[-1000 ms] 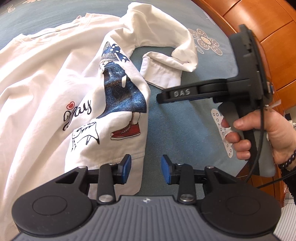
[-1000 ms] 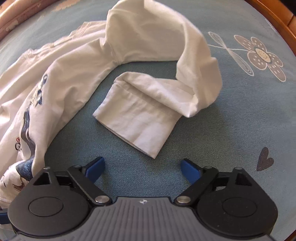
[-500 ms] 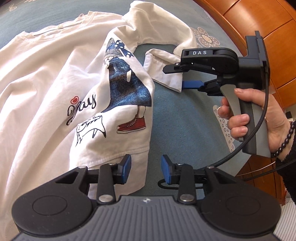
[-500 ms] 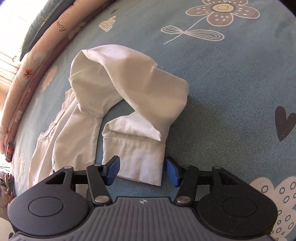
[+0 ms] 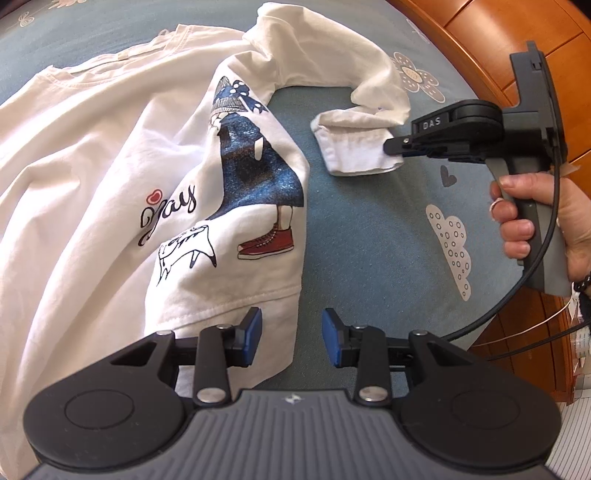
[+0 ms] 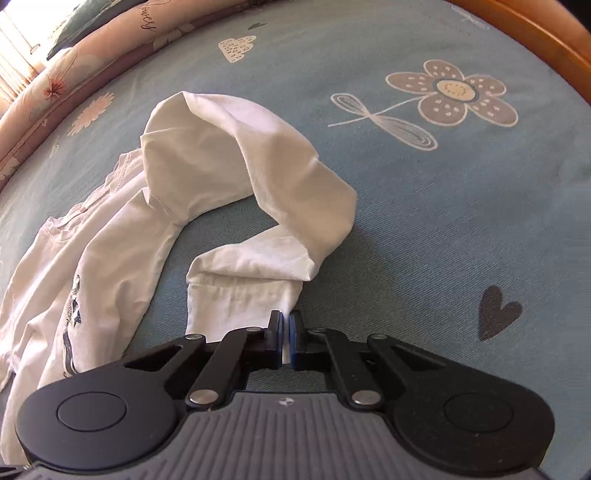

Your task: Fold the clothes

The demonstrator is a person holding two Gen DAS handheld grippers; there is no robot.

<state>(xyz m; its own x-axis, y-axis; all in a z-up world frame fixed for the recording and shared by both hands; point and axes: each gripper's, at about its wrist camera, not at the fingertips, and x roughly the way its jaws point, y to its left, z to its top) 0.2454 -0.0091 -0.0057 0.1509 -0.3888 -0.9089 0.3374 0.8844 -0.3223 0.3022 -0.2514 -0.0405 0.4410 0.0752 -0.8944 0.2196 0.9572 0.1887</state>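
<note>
A white long-sleeved shirt (image 5: 110,155) with a printed girl in a blue dress lies crumpled on the blue bedspread (image 5: 369,236). Its right sleeve (image 5: 332,66) loops round and ends in a cuff (image 5: 354,151). My right gripper (image 6: 286,325) is shut on the corner of that sleeve cuff (image 6: 236,302); in the left wrist view the right gripper (image 5: 400,147) shows pinching the cuff's right edge, held by a hand (image 5: 535,221). My left gripper (image 5: 291,332) is open, hovering over the shirt's bottom hem (image 5: 229,306), its left finger above cloth.
The bedspread (image 6: 443,229) carries flower (image 6: 452,94), heart (image 6: 498,310) and cloud prints. A wooden bed frame and cabinet (image 5: 517,22) run along the right. A pink quilt roll (image 6: 74,77) lies along the far edge. A black cable (image 5: 517,280) hangs from the right gripper.
My right gripper has closed on the sleeve cuff, having straddled it open half a second ago. The left gripper has held its place over the hem.
</note>
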